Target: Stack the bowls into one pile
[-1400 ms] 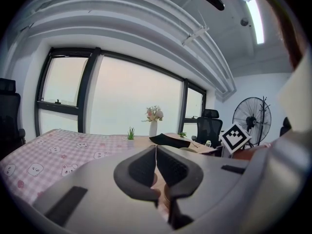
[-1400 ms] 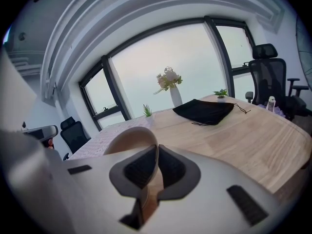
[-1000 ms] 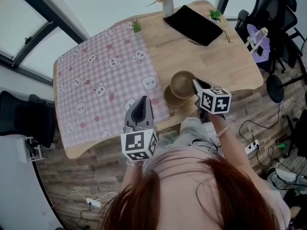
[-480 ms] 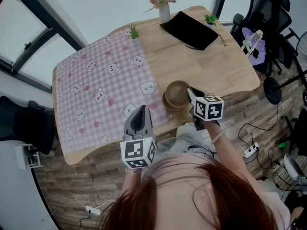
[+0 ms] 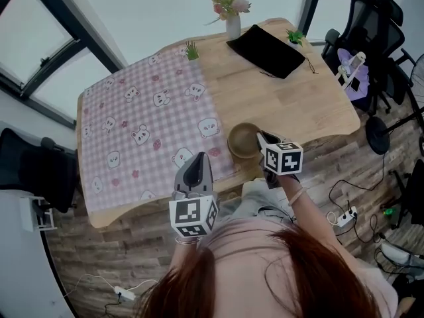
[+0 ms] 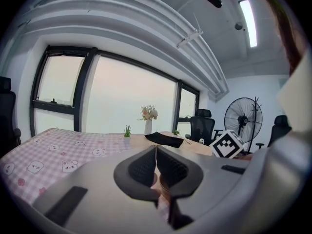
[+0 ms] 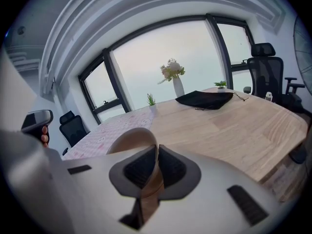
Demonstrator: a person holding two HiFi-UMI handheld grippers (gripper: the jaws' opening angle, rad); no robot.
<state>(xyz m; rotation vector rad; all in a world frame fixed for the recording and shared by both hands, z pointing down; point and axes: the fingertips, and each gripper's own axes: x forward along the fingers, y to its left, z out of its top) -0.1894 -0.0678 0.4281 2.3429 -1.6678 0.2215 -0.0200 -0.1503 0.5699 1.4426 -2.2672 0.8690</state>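
Note:
Near the table's front edge, a brown bowl (image 5: 242, 139) sits nested on a second bowl whose rim barely shows beneath it. My right gripper (image 5: 264, 140) is shut on the top bowl's right rim. In the right gripper view the thin bowl wall (image 7: 129, 139) runs up between the dark pads (image 7: 171, 165) of the right gripper (image 7: 156, 152). My left gripper (image 5: 196, 166) hovers left of the pile over the cloth's front edge, apart from the bowls. The left gripper (image 6: 156, 152) is shut with nothing in it, and part of the bowls shows below its tips.
A pink checked cloth (image 5: 139, 121) covers the left half of the wooden table (image 5: 298, 105). A flower vase (image 5: 232, 25), a black pouch (image 5: 267, 42) and two small plants (image 5: 191, 50) stand at the far edge. Office chairs (image 5: 371, 52) are at the right, and cables lie on the floor.
The bowl in my right gripper has come down and to the left onto the lower bowl; the two now overlap as one pile. The left gripper has stayed shut and hardly moved.

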